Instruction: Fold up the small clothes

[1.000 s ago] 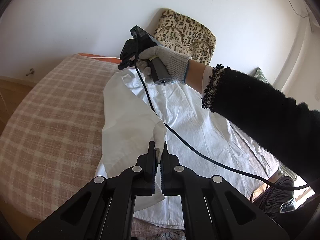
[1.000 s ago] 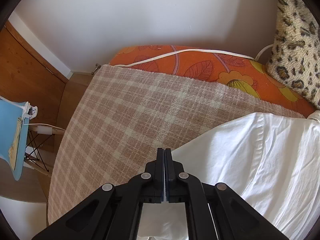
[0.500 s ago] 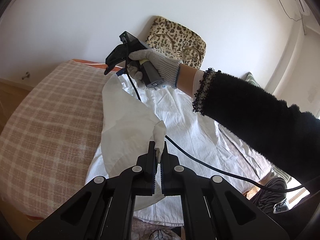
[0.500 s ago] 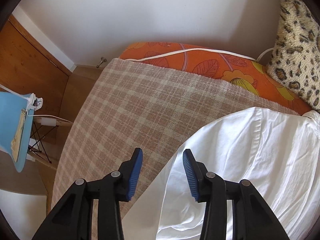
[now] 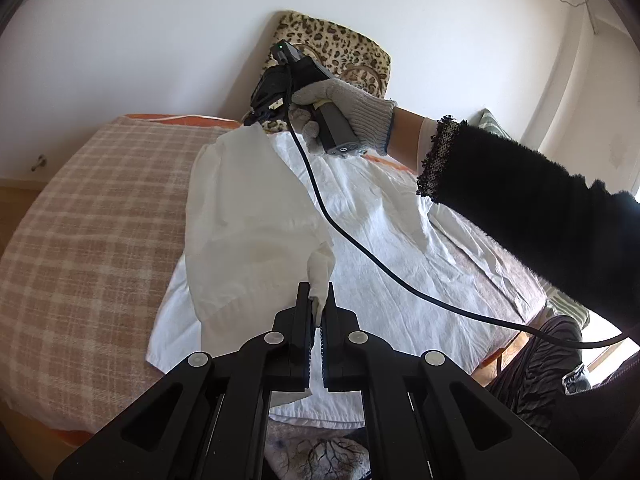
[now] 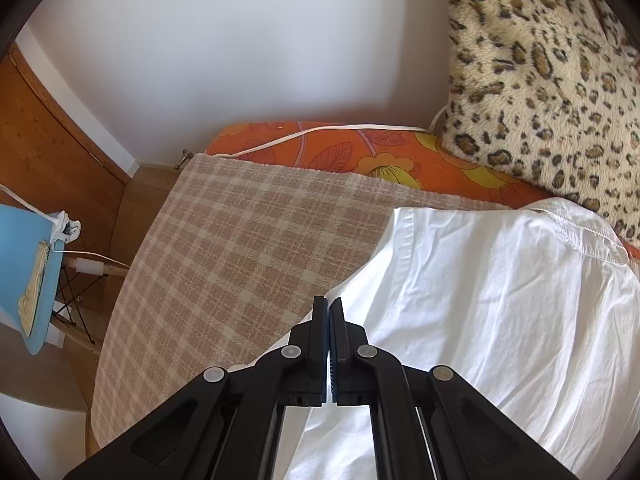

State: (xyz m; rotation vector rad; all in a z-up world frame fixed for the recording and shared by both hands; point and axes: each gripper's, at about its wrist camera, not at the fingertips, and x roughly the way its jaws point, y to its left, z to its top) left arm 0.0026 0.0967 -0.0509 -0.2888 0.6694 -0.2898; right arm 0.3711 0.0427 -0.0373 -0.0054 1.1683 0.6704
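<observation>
A white shirt (image 5: pixel 400 240) lies spread on a plaid blanket (image 5: pixel 100 220). Its left side is folded over and lifted into a ridge. My left gripper (image 5: pixel 319 300) is shut on a pinch of that fold near its lower end. The right gripper (image 5: pixel 256 118), held by a gloved hand (image 5: pixel 348 104), is at the far end, where the fabric rises to its tip. In the right wrist view the right gripper (image 6: pixel 329 304) is shut, with the shirt (image 6: pixel 480 300) edge caught at its fingertips.
A leopard-print cushion (image 5: pixel 340 52) leans on the wall behind the shirt. A black cable (image 5: pixel 360 248) hangs from the right gripper across the shirt. The orange floral sheet (image 6: pixel 360 152) shows past the blanket (image 6: pixel 248 240). A blue chair (image 6: pixel 24 272) stands on the wooden floor at left.
The right gripper opened half a second ago and has shut again on the shirt edge further along. It also moved toward the cushion. The left gripper kept its grip and shifted a little.
</observation>
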